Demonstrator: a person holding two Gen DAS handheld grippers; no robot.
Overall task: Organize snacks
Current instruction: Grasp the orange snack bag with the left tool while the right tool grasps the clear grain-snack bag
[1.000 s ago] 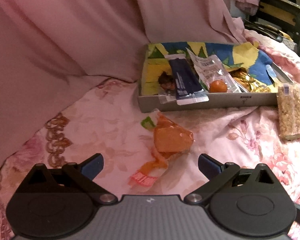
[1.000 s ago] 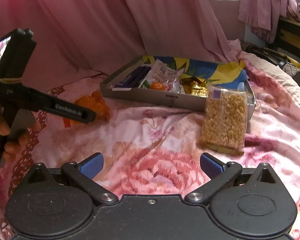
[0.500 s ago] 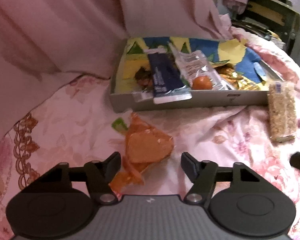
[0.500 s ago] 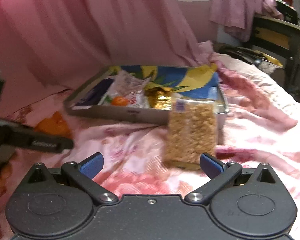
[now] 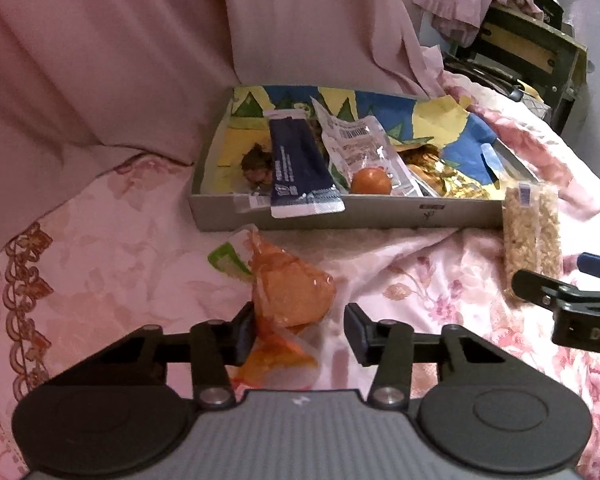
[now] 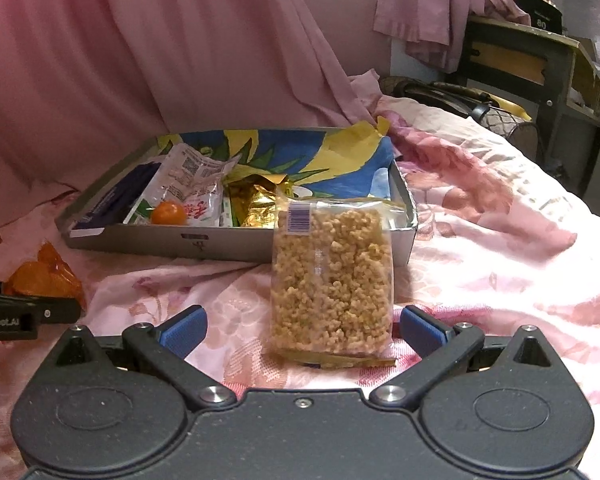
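1. Done, I judge: the grey cardboard box lined with blue-and-yellow paper (image 5: 380,216) already holds a dark blue flat pouch (image 5: 296,168), a clear printed packet (image 5: 360,144), a small orange fruit (image 5: 371,181) and a crumpled gold foil wrapper (image 6: 260,204).
2. Left to do: two snacks lie on the pink floral bedspread (image 6: 480,272).
3. The left gripper (image 5: 300,330) has just been closing; its jaws are narrowed around the orange crinkled plastic packet (image 5: 292,296), at 6 o'clock of the box, right pad not yet touching.
4. The right gripper (image 6: 302,330) stands wide around the clear bag of golden puffed snack (image 6: 332,280), leaning at the box's 5 o'clock corner, not gripped.
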